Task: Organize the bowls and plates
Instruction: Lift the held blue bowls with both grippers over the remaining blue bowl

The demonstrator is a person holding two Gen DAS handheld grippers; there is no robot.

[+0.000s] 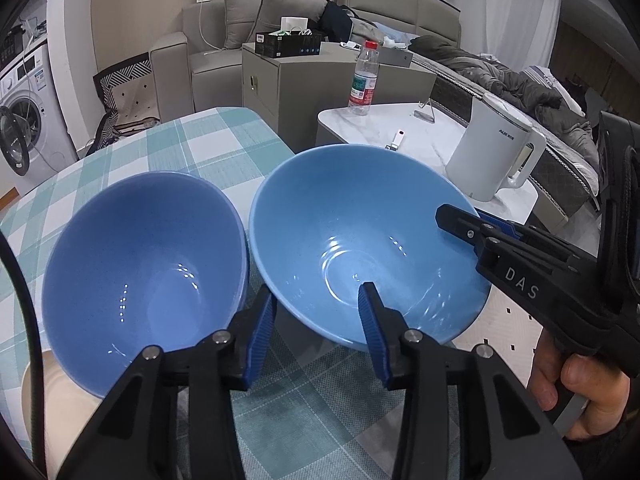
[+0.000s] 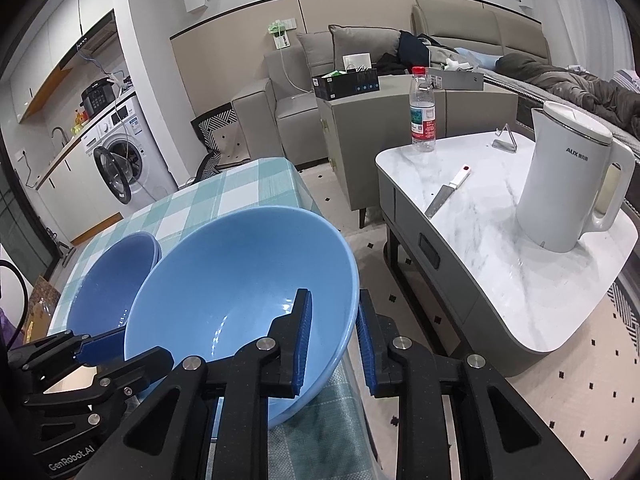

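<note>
Bowls — two blue ones — sit at the near right corner of the checked table (image 1: 208, 148). The light bowl (image 1: 360, 240) is tilted, its right side over the table's edge; the dark bowl (image 1: 144, 252) is just left of it, their rims about touching.

The right gripper (image 2: 334, 344) is clamped on the light bowl's right rim, one pad inside and one outside. The left gripper (image 1: 316, 332) straddles that bowl's near rim, one finger inside and one in the gap between the bowls; its pads look slightly apart from the wall, so I read it as not yet gripping.

My reading of the step: the light bowl is being handled so it can be nested with the dark one. The next move would call for lifting it clear of the dark rim, levelling it, then setting it down inside or beside — with care, since it overhangs the floor.

The left view alone shows a cream dish (image 1: 52, 396) under the dark bowl and the hand (image 1: 576, 392) on the right tool. The right view alone shows the rim pinch head on.
</note>
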